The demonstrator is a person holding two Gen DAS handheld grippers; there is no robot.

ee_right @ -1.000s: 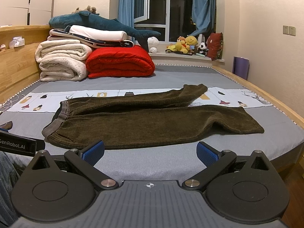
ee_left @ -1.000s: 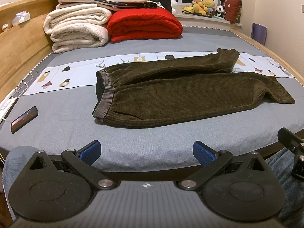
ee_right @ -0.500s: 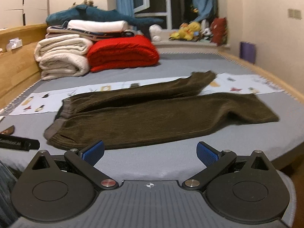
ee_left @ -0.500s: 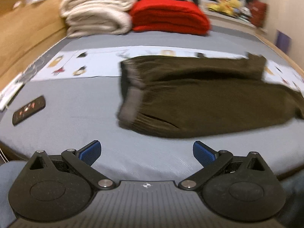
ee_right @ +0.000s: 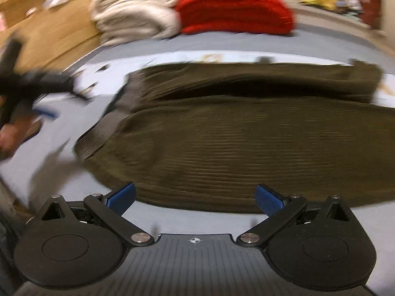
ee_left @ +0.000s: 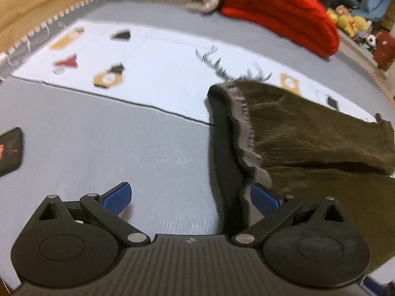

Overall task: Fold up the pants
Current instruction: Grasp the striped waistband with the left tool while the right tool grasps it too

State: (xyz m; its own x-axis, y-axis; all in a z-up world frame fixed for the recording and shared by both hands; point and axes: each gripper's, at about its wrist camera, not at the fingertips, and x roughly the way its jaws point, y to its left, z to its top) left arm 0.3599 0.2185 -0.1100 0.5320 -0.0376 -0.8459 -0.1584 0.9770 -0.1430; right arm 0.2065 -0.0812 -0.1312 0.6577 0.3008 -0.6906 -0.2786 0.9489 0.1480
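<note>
Dark olive corduroy pants [ee_right: 246, 133] lie flat on the grey bed, waistband to the left, legs to the right. In the left wrist view the waistband [ee_left: 237, 133] runs down to my left gripper [ee_left: 190, 197], which is open low over the bed, its right blue pad [ee_left: 264, 198] at the waistband's near end. My right gripper [ee_right: 195, 197] is open and empty at the pants' near edge. The left gripper also shows, blurred, at the left of the right wrist view [ee_right: 32, 86].
A pale printed cloth [ee_left: 148, 74] lies under and behind the pants. Folded white blankets [ee_right: 133, 14] and a red quilt [ee_right: 234, 9] are stacked at the back. A dark phone-like object [ee_left: 9, 150] lies at the left. Wooden bed frame [ee_right: 56, 29] along the left.
Both grippers have moved forward and down towards the pants. The left one has gone to the waistband end, the right one to the near edge. Both stay open.
</note>
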